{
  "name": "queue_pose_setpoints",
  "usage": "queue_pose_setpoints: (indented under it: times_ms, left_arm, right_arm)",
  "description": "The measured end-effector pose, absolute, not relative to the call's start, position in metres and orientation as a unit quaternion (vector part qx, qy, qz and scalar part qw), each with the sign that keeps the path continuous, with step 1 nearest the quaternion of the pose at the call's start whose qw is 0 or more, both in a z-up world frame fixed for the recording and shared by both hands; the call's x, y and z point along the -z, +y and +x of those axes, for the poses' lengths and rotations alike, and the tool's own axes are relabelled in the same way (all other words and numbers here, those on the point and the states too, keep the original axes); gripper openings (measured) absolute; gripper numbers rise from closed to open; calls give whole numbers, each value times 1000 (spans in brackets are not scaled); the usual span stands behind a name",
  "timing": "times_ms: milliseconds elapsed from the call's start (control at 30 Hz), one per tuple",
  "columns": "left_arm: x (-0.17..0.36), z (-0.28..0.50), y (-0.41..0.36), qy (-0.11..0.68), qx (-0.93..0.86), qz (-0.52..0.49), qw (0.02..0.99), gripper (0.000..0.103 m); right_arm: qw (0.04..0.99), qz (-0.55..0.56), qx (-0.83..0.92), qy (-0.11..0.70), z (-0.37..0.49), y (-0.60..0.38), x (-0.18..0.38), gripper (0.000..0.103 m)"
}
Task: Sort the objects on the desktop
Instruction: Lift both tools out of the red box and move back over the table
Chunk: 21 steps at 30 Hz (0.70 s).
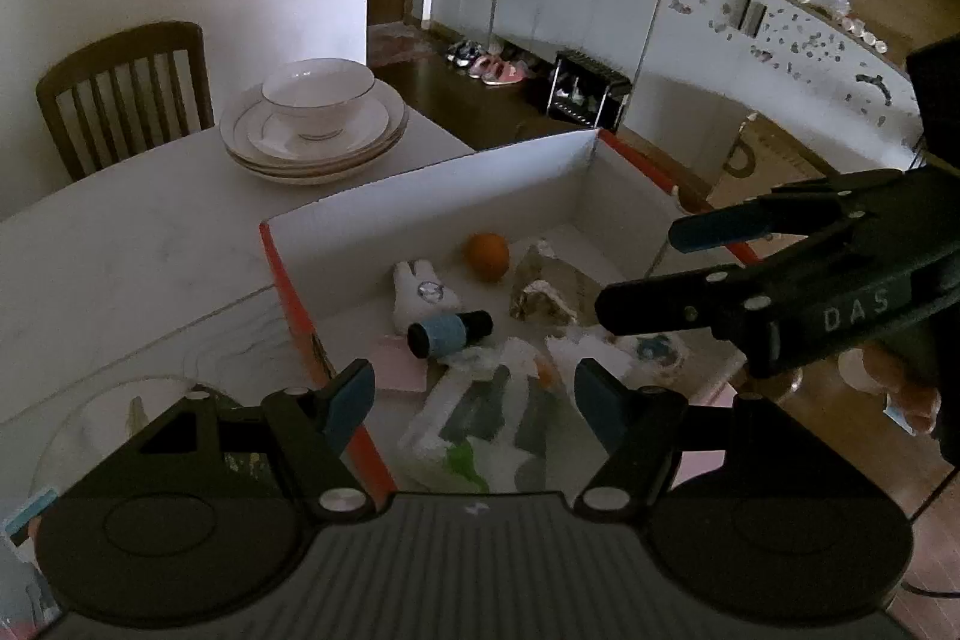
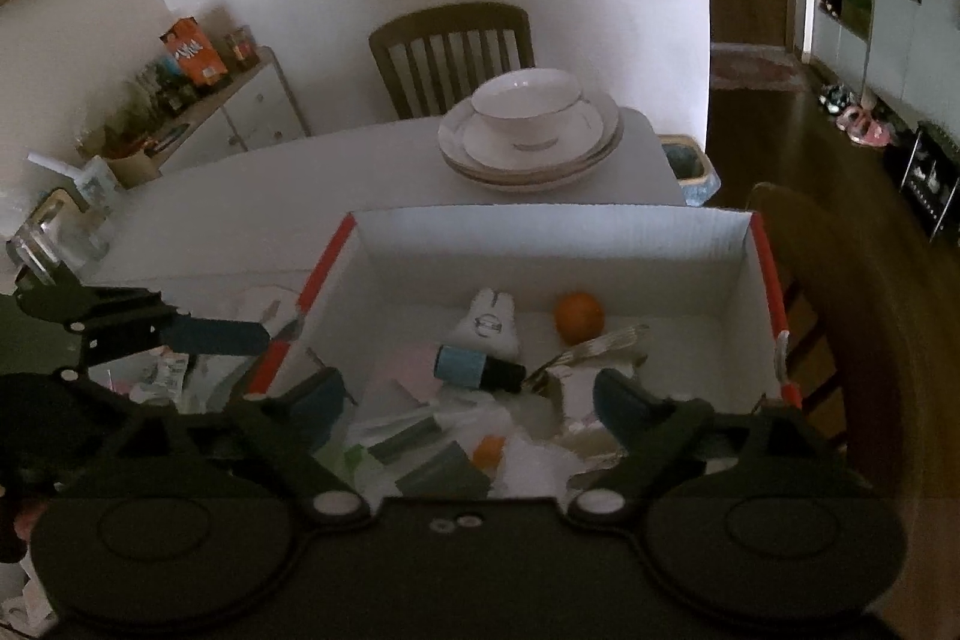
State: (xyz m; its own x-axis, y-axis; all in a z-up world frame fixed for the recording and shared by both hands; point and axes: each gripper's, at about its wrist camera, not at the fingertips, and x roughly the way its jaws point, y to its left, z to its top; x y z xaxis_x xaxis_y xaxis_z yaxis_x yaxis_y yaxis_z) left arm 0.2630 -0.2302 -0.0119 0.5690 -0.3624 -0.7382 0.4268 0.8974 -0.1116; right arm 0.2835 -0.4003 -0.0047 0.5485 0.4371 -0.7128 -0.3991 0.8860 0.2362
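Observation:
A white cardboard box with red edges point(image 1: 432, 196) point(image 2: 540, 232) stands on the table. In it lie an orange point(image 1: 488, 254) point(image 2: 578, 317), a white plush rabbit point(image 1: 420, 293) point(image 2: 489, 322), a black bottle with a blue label point(image 1: 449, 331) point(image 2: 477, 367), a pink pad point(image 1: 397, 367), crumpled wrappers point(image 1: 552, 292) and clear plastic packets point(image 1: 480, 412) point(image 2: 432, 436). My left gripper point(image 1: 474, 400) is open and empty above the box's near left corner. My right gripper point(image 2: 468, 409) is open and empty above the box's near edge; it also shows in the left wrist view point(image 1: 654, 268).
A stack of white plates with a bowl point(image 1: 315, 118) point(image 2: 528, 130) stands at the table's far edge. A wooden chair point(image 1: 126, 88) point(image 2: 453, 52) stands behind it. Loose wrappers point(image 2: 162, 370) lie on the table left of the box. Another chair point(image 2: 840, 310) stands right of the box.

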Motion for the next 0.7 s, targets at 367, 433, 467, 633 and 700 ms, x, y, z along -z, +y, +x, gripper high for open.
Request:
queue_pose_setpoints:
  times_ms: [367, 433, 467, 633, 700]
  left_arm:
    - [14, 232, -198, 394, 231, 35, 889, 84]
    - [14, 227, -187, 390, 225, 33, 892, 85]
    - [14, 224, -182, 387, 220, 34, 895, 86]
    - [10, 211, -148, 374, 201, 36, 905, 87]
    - [10, 207, -132, 375, 195, 30, 906, 98]
  right_arm:
    - [888, 40, -222, 400, 248, -386, 2, 100]
    - [891, 34, -218, 397, 240, -378, 2, 100]
    - [892, 31, -216, 395, 236, -376, 2, 100]
    - [895, 30, -209, 393, 224, -352, 0, 101]
    - [896, 29, -208, 390, 220, -340, -1, 101]
